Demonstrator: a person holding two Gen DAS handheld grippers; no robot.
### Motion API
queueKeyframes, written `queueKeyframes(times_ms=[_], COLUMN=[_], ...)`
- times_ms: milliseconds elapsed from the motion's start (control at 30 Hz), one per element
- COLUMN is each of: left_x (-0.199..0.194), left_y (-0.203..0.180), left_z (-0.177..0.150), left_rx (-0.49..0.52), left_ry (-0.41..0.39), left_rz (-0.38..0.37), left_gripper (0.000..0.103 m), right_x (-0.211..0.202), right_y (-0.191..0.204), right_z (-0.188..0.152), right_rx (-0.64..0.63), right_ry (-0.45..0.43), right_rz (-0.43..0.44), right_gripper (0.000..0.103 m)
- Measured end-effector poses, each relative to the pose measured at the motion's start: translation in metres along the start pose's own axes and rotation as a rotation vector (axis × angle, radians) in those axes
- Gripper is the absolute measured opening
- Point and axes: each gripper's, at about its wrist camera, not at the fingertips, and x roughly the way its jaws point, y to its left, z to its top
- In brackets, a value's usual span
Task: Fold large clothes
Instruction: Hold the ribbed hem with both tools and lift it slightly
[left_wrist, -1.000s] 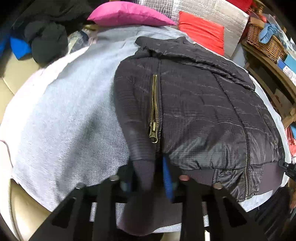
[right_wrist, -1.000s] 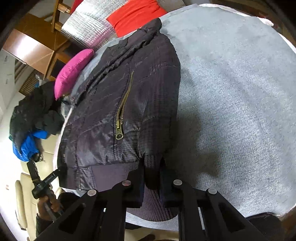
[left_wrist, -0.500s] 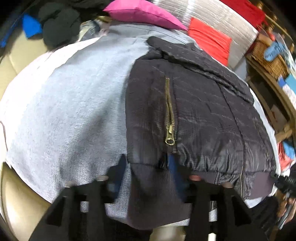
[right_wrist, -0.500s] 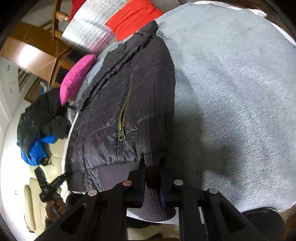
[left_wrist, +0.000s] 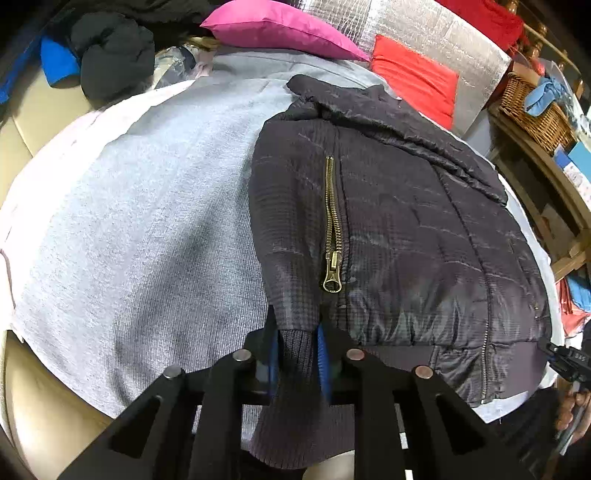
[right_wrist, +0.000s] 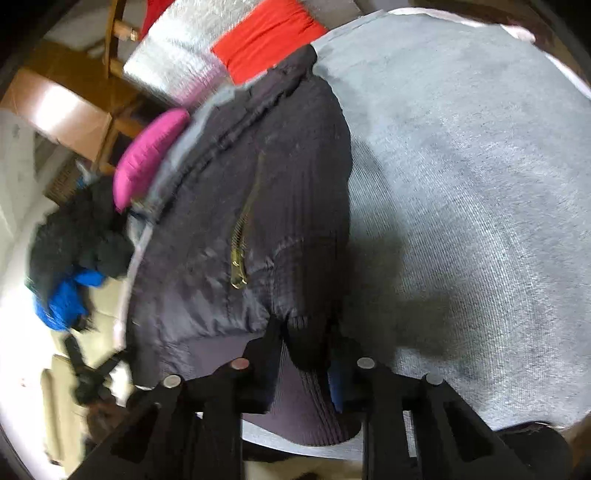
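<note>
A dark quilted jacket (left_wrist: 406, 229) lies front up on a grey sheet (left_wrist: 129, 221), with a brass zipper on the sleeve folded over its left side. My left gripper (left_wrist: 297, 347) has that sleeve's ribbed cuff (left_wrist: 295, 369) between its blue pads, and the jaws are closing on it. The right wrist view is blurred. There the jacket (right_wrist: 229, 221) fills the left half over the grey sheet (right_wrist: 461, 184), and my right gripper (right_wrist: 304, 350) is shut on the other sleeve's ribbed cuff (right_wrist: 306, 398) at the near edge.
A pink cushion (left_wrist: 280, 26), a red cushion (left_wrist: 413, 85) and a silver padded mat lie behind the jacket. Dark and blue clothes (left_wrist: 114, 62) are piled at the far left. A wicker basket (left_wrist: 532, 110) stands on wooden shelves on the right. A hand holds a black device (left_wrist: 565, 362) at the right edge.
The left jaws spread apart around the cuff half a second ago and have come back together on it. The right gripper keeps its hold, and its view has tilted and blurred.
</note>
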Motion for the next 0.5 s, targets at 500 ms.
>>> queueKeyframes(times_ms=[500], left_x=[-0.026], left_y=[0.006], left_z=[-0.013], left_rx=[0.028], left_ry=[-0.016], left_rz=[-0.056], left_gripper=[0.015], right_x=[-0.019], right_y=[0.001], right_z=[-0.007], right_rx=[-0.053], right_ry=[0.025], right_rz=[-0.003], right_gripper=[0.009])
